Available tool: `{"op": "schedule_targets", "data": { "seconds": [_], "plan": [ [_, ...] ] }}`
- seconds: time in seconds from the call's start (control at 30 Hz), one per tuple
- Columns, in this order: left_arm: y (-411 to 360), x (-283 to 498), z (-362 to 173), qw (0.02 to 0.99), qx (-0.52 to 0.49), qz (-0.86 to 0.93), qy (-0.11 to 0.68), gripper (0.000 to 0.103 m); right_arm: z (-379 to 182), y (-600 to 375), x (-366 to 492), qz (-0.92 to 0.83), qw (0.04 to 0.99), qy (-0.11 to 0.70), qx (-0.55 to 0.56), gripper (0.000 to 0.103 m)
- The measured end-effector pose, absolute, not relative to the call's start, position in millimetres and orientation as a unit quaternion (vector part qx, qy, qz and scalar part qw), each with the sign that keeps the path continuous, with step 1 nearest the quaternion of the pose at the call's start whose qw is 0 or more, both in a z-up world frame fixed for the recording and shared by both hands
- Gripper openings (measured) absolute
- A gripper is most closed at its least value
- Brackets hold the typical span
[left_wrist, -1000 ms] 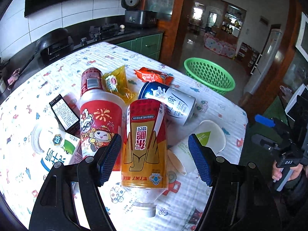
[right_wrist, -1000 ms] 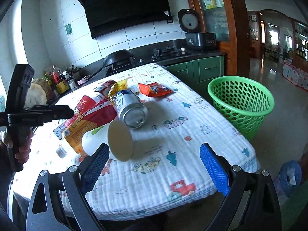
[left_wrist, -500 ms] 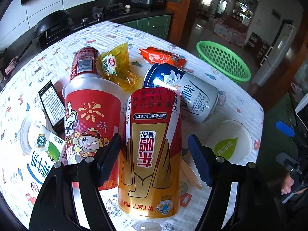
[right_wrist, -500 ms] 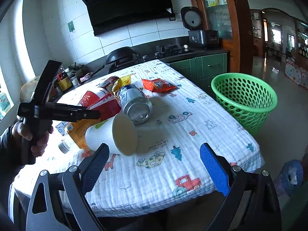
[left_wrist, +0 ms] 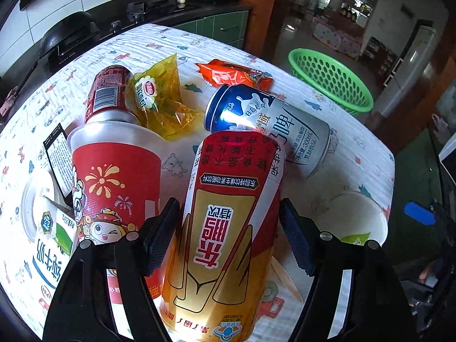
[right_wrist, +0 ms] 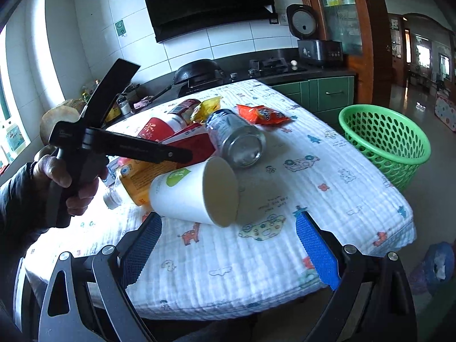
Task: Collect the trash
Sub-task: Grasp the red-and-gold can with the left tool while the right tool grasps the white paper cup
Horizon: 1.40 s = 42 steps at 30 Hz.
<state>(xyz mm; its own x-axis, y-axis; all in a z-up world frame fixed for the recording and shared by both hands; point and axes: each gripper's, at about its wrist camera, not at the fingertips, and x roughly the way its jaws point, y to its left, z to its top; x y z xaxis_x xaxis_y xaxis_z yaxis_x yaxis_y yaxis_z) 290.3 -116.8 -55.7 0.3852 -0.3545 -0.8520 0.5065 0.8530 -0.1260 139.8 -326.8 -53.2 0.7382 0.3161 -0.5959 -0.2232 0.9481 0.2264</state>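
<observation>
A: Left gripper straddling the gold-and-red bottle, pads just beside its flanks — contact impossible to confirm, so grip unclear. Lying on its side on the table, cap end toward the camera.

B: Right gripper spread wide, holding nothing, hovering off the near table edge. White paper cup tipped over just ahead, mouth facing the lens.

A: Around the bottle: red cartoon cup touching on the left, silver-blue can beyond, yellow wrapper, orange snack bag, red can, milk carton at far left.

B: White cloth printed with little cars and animals. Green basket on the floor past the far corner. Behind — black counter with stove, wok, rice cooker, range hood against white tile.
</observation>
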Motion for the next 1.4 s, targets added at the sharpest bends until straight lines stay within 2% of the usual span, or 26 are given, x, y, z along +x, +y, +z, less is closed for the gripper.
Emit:
{"op": "schedule_targets", "data": {
  "seconds": [0.5, 0.93, 1.03, 1.13, 1.4],
  "plan": [
    [-120, 287, -54, 0.821, 0.098, -0.296, 0.478, 0.068, -75, -250, 166, 0.115, 0.933, 0.34, 0.029, 0.095],
    [-120, 287, -54, 0.821, 0.1, -0.302, 0.474, 0.068, -89, -240, 192, 0.058, 0.932, 0.358, 0.008, 0.095],
    [-121, 287, -54, 0.82, 0.101, -0.301, 0.476, 0.068, -90, -245, 194, 0.053, 0.932, 0.358, 0.014, 0.094],
    [-122, 288, -55, 0.82, 0.102, -0.298, 0.478, 0.068, -90, -251, 195, 0.061, 0.929, 0.363, 0.027, 0.082],
    [-125, 288, -55, 0.818, 0.102, -0.294, 0.483, 0.069, -84, -265, 185, 0.071, 0.932, 0.353, 0.03, 0.081]
  ]
}}
